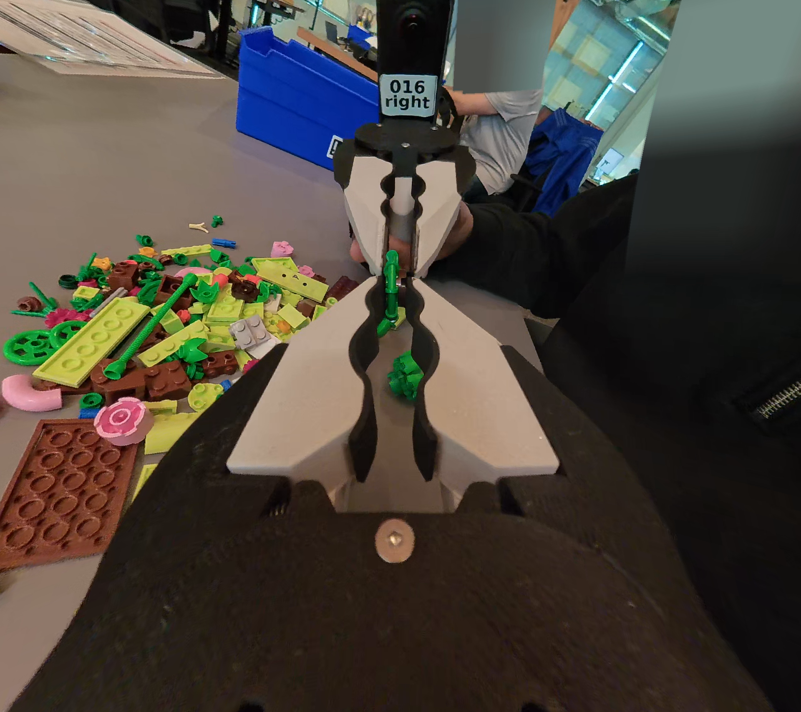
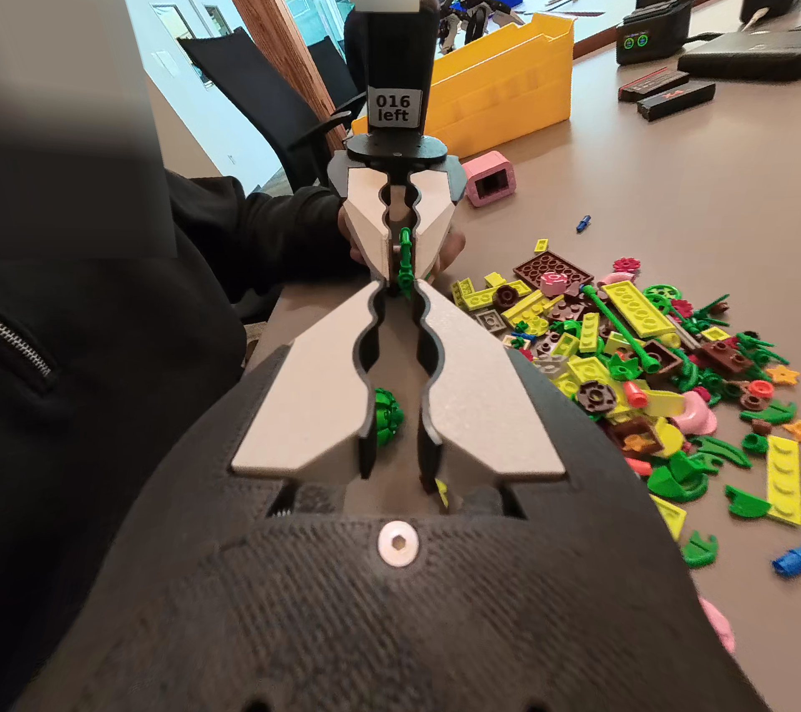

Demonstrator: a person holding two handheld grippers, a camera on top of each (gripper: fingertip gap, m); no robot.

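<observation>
Both grippers (image 1: 396, 284) (image 2: 398, 286), fingers narrow, apparently pinch one green stem (image 1: 391, 288).

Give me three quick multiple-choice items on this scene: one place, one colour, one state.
1. The leafy green piece lies: A in the yellow bin; B on the table under the left tongs; C on the brown plate.
2. The stem between the tips is: A pink; B blue; C green.
3. The left tongs and right tongs: A meet tip to tip; B are far apart; C lie flat on the table.
Answers: B, it shows on the table through the gap in both views; C, the stem is plainly green; A, the tips meet at the stem.
</observation>
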